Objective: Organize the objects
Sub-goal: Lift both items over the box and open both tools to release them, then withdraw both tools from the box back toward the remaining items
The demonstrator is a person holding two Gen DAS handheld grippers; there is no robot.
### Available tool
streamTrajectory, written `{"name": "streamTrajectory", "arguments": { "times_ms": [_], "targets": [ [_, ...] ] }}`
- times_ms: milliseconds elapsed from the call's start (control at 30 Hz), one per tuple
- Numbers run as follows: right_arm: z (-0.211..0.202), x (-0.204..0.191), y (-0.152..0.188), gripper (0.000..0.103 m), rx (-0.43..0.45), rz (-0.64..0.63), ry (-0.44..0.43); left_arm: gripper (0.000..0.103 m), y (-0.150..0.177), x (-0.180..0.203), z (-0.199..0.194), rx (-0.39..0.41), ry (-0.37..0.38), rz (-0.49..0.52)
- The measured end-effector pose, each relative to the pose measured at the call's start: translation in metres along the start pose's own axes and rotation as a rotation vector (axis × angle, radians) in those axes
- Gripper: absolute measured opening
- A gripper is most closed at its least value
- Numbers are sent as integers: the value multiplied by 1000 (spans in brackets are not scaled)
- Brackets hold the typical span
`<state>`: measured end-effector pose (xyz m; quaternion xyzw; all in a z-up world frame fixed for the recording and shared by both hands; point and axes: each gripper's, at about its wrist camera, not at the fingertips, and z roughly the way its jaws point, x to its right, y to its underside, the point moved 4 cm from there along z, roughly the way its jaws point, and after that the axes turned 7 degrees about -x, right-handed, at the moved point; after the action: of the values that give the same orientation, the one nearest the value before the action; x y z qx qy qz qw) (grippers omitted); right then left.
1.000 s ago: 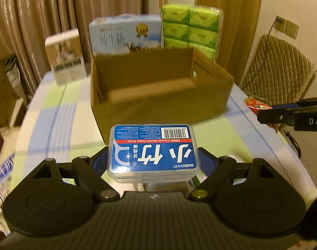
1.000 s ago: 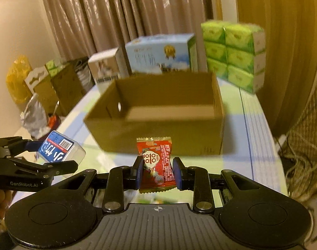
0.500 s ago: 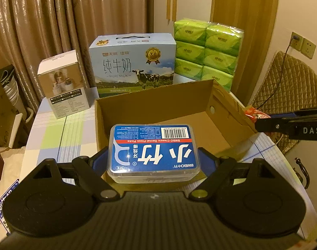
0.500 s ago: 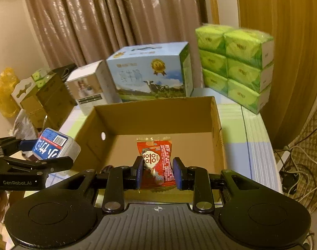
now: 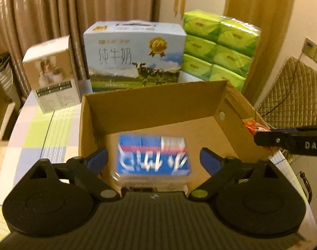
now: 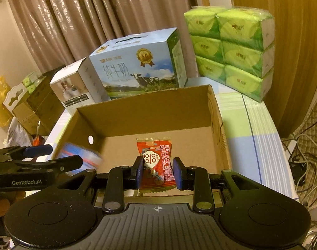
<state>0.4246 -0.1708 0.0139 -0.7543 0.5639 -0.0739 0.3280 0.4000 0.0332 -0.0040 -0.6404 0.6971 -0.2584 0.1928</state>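
Between the blue pads of the left gripper (image 5: 153,160), over the open cardboard box (image 5: 158,106), a blue floss-pick case (image 5: 153,157) is showing blurred, with a gap on each side of it; the jaws are opening and the pads are not pressing on it. Ahead of these tongs the box's floor is lying bare, bounded by the far wall and the two side walls, the right one bearing a round hole. To the right of the left tongs, beyond the box's right wall, the right gripper (image 6: 157,171) is reaching in from the side, and in its own view it is clenching a red snack packet (image 6: 155,160) upright between its pads, above the near edge of the box, with bare cardboard floor ahead and the left tongs coming in from its left. Past the far wall, crowding the back of the checked tablecloth (image 6: 254,125), a white carton (image 5: 52,75) is standing to the left, a blue milk carton (image 5: 135,56) straight ahead, and a stack of green tissue packs (image 5: 219,45) to the right. Behind them brown curtains (image 5: 54,10) are hanging. Right of the table a quilted chair back (image 5: 294,95) is standing close.
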Motion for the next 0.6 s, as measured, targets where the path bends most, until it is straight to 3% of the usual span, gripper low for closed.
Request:
{"name": "streamTrajectory", "arguments": {
  "times_ms": [300,533,600],
  "targets": [
    [7,3,0,27,-7,3,-2,92,5,-7,-2,2,1,4],
    [6,-4,-10,28,36,-3,-6,92,7,-13,-9,10,-7,2],
    [3,-5,-14,62,87,-10,-27,92,8,-15,-11,15,-7,-4]
  ]
}}
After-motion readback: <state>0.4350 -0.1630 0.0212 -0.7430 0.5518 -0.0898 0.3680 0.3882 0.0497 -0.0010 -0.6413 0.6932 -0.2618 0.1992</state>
